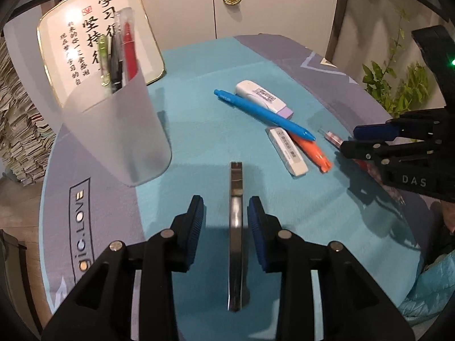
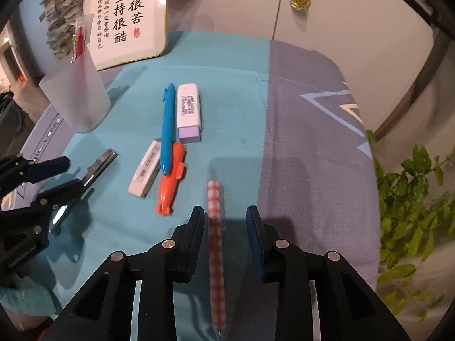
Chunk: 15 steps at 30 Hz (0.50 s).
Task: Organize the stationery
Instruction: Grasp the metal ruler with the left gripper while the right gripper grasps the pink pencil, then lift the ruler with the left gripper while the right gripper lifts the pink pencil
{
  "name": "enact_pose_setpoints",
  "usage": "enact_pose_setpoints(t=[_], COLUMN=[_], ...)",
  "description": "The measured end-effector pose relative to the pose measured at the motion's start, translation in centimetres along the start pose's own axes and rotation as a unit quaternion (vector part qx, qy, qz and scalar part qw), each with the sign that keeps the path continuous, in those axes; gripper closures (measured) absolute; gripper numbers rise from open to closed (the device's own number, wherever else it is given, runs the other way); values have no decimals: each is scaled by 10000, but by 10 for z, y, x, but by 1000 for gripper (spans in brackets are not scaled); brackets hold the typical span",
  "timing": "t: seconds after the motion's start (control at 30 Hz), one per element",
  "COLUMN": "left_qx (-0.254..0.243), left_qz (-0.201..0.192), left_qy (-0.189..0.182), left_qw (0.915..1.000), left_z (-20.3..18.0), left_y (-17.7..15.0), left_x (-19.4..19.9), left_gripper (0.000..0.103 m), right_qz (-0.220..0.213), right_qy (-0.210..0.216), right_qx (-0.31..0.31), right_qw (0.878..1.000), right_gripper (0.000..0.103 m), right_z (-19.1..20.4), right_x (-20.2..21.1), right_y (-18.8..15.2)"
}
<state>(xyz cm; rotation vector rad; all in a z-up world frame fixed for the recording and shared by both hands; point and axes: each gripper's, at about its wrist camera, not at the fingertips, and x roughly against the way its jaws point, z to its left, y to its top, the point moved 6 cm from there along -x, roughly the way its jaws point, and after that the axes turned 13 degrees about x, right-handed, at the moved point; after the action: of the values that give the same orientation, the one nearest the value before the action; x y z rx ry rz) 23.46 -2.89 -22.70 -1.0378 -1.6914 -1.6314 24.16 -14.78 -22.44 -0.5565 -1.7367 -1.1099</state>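
While both stand apart: nothing gripped
Left gripper (image 1: 226, 218): parted narrowly, metal clip (image 1: 235, 236) lying loose between pads
Right gripper (image 2: 225, 221): parted narrowly around checked pen (image 2: 215, 244) on surface (image 2: 298, 147)

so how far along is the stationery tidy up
Done: three pens stand in the frosted cup. In hand: nothing gripped; the left gripper straddles the metal clip, the right gripper straddles the checked pen, jaws open. Left: blue pen, orange marker, two erasers.
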Motion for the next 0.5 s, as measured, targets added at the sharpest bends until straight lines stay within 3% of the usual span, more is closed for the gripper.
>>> enact_pose_setpoints(t=[0.3, 0.33, 0.37, 0.5], left_qx=[14, 7, -13, 76], left_qz=[225, 222, 218, 206], left_qy=[-156, -177, -209, -245], left_qw=[9996, 9996, 9995, 9995], left_z=[-6, -7, -8, -7], left_y=[10, 11, 13, 17], left_x=[-20, -21, -21, -17], left_gripper=[72, 76, 90, 94], right_qz=[105, 96, 81, -46], right_qy=[80, 99, 135, 163], right_qx=[-36, -23, 4, -134], right_qw=[9999, 9999, 9999, 9998], right_gripper=[73, 80, 86, 89], right_z=[-6, -5, -3, -4], right_x=[-15, -15, -15, -9], right_y=[9, 10, 11, 13])
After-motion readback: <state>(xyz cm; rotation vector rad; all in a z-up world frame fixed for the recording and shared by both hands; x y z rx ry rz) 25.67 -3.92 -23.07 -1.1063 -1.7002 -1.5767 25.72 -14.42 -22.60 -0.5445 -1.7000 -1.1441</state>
